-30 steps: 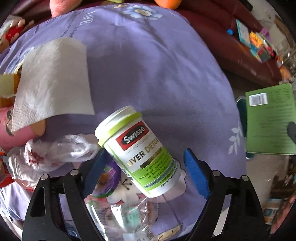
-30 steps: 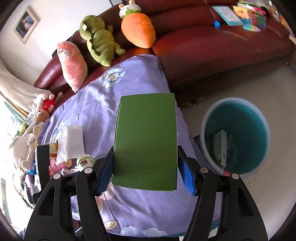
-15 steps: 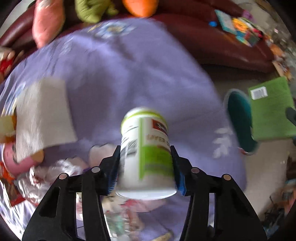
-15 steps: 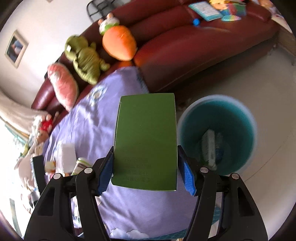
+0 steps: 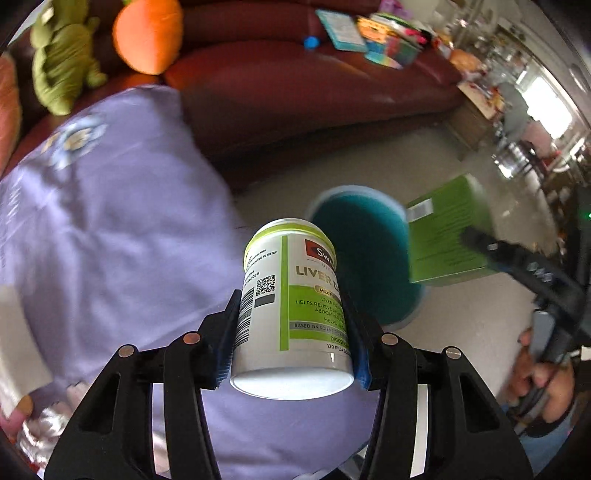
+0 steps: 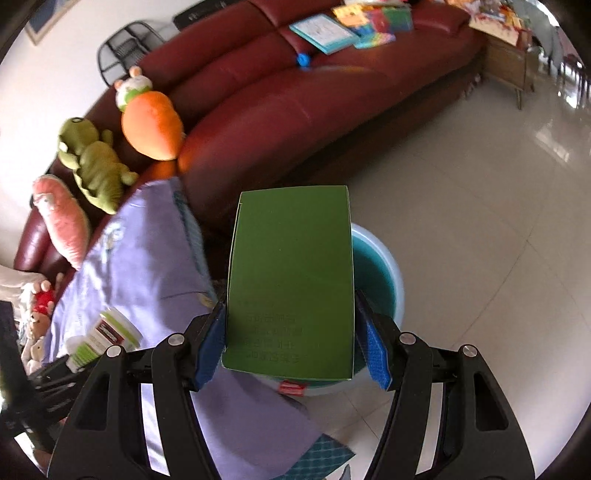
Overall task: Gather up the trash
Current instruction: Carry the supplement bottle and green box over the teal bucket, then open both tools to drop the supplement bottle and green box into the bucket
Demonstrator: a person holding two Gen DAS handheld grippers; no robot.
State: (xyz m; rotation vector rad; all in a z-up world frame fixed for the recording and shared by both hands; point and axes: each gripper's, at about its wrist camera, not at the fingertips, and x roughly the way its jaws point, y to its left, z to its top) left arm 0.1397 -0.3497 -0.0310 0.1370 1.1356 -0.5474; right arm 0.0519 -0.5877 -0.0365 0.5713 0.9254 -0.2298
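Observation:
My left gripper (image 5: 290, 332) is shut on a white and green Swisse supplement bottle (image 5: 291, 306), held above the purple-covered table edge and pointing toward the teal trash bin (image 5: 365, 258) on the floor. My right gripper (image 6: 291, 332) is shut on a flat green box (image 6: 291, 280) and holds it over the bin (image 6: 380, 273), hiding most of it. The box also shows in the left wrist view (image 5: 447, 236), over the bin's right rim. The bottle shows in the right wrist view (image 6: 107, 336) at lower left.
A purple flowered cloth (image 5: 103, 229) covers the table on the left. A dark red sofa (image 6: 332, 85) with plush toys (image 6: 151, 118) and books (image 6: 321, 29) stands behind. Crumpled plastic (image 5: 44, 424) lies at the table's near left. Pale tiled floor (image 6: 480, 221) lies right.
My left gripper closed on the bottle, lifted it off the table and swung right toward the bin. My right gripper carried the green box from over the table to over the bin.

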